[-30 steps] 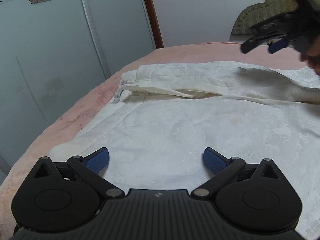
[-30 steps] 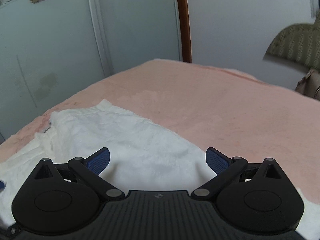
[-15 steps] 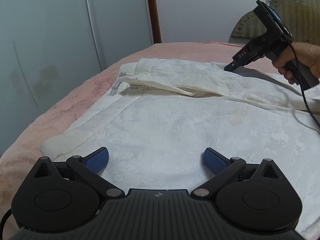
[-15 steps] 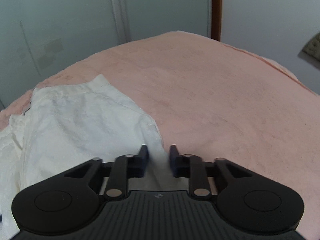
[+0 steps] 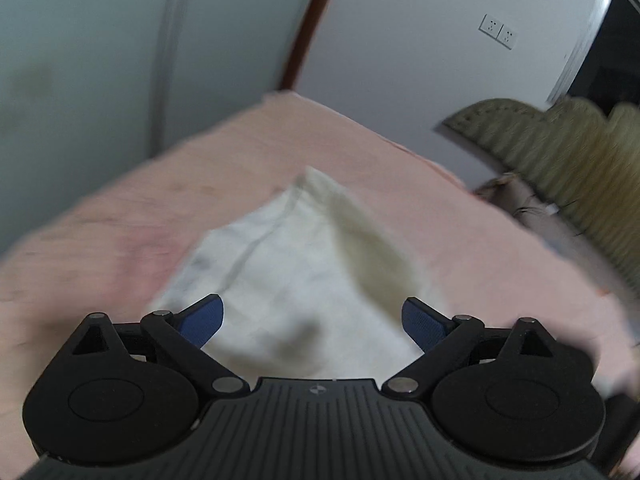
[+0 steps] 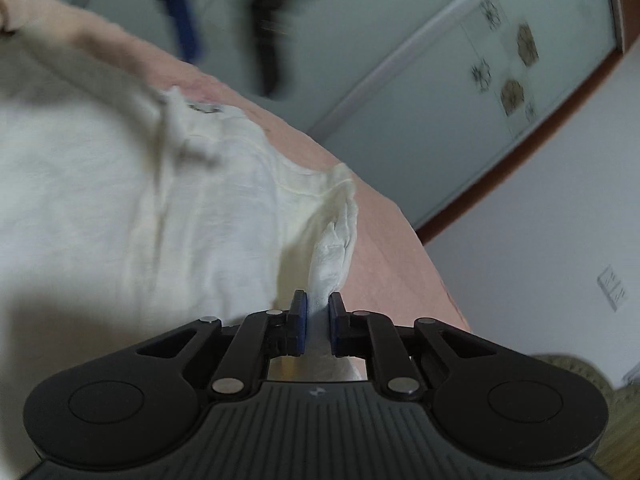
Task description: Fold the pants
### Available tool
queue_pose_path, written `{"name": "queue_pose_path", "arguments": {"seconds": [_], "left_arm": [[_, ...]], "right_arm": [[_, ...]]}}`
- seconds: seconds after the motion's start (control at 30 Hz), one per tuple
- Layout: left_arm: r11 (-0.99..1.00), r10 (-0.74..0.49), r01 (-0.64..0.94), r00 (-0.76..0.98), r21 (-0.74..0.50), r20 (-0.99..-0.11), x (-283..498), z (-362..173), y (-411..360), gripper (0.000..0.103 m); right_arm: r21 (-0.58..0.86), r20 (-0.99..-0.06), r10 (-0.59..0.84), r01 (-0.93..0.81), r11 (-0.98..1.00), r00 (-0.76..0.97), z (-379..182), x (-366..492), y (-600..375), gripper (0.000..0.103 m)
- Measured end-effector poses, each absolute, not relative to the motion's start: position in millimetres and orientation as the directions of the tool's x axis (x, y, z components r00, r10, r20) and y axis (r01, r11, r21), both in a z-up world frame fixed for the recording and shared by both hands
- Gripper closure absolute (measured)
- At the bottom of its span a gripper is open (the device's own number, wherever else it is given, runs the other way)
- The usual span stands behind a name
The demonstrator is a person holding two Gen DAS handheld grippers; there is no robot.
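Note:
White pants (image 5: 288,264) lie on a pink bed cover (image 5: 200,168); in the left wrist view one corner points away from me. My left gripper (image 5: 312,316) hovers over that cloth, its jaws wide and closing, with no fabric pinched. In the right wrist view the pants (image 6: 160,208) spread to the left, and a bunched edge runs into my right gripper (image 6: 318,312). Its blue pads press on that fold and are still closing. The view is tilted. A blurred dark gripper with a blue finger (image 6: 184,28) crosses the top of this view.
Frosted sliding wardrobe doors (image 5: 80,60) stand past the bed's far edge, beside a brown door frame (image 5: 312,20). A white wall with sockets (image 5: 498,34) is behind. An olive padded headboard or chair (image 5: 560,152) sits at the right. Bare pink cover surrounds the pants.
My right gripper went from wide open to shut on the pants' edge and rolled sharply. My left gripper swung and rolled away from the waistband view to a pants corner.

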State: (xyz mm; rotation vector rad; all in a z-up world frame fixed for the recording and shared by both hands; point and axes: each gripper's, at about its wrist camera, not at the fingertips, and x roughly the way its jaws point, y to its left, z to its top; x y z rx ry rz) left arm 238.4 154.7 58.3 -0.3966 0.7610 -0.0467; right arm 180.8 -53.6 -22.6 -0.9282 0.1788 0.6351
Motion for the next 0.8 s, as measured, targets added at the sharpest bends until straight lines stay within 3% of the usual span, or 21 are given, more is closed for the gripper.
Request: {"name": "queue_pose_path", "arguments": {"seconds": [0.17,0.3,0.33,0.37,0.4,0.43,0.47,0.67,0.8], "left_arm": [[0.838,-0.342,-0.113,0.655,-0.534,-0.674,296.8,44.2,150.3,0.007],[0.825,-0.306,-0.199,0.628,-0.528,-0.716,328.6,24.8,147.2,0.014],[0.825,-0.289,-0.218,0.631,-0.522,-0.720,332.9,22.3,147.9,0.027],[0.824,-0.279,-0.229,0.633,-0.519,-0.722,333.8,20.6,147.8,0.051],[0.827,-0.276,-0.232,0.628,-0.513,-0.728,334.1,19.0,146.9,0.063],[0.831,-0.283,-0.224,0.618,-0.509,-0.734,333.3,18.0,146.1,0.090],[0.839,-0.283,-0.211,0.617,-0.501,-0.734,330.4,18.3,145.3,0.101],[0.902,-0.217,-0.102,0.731,-0.419,-0.647,256.2,40.7,142.3,0.101],[0.907,-0.239,-0.032,0.780,-0.419,-0.578,195.9,50.2,152.6,0.100]], "right_arm": [[-0.728,-0.388,0.458,-0.571,0.380,0.800,-39.5,148.9,-56.2,0.092],[-0.725,-0.377,0.472,-0.571,0.385,0.797,-43.6,136.7,-61.0,0.093],[-0.722,-0.378,0.473,-0.573,0.387,0.796,-44.6,134.2,-59.5,0.093],[-0.723,-0.376,0.473,-0.572,0.387,0.797,-45.3,132.6,-60.3,0.093],[-0.723,-0.374,0.474,-0.571,0.390,0.797,-46.4,130.7,-61.1,0.093],[-0.721,-0.372,0.474,-0.570,0.394,0.798,-46.0,128.5,-60.6,0.093],[-0.719,-0.366,0.477,-0.568,0.400,0.799,-45.3,125.9,-61.2,0.093],[-0.745,-0.302,0.429,-0.491,0.451,0.851,-38.5,102.7,-79.5,0.086],[-0.759,-0.301,0.332,-0.436,0.485,0.894,-32.7,88.6,-111.8,0.059]]}}
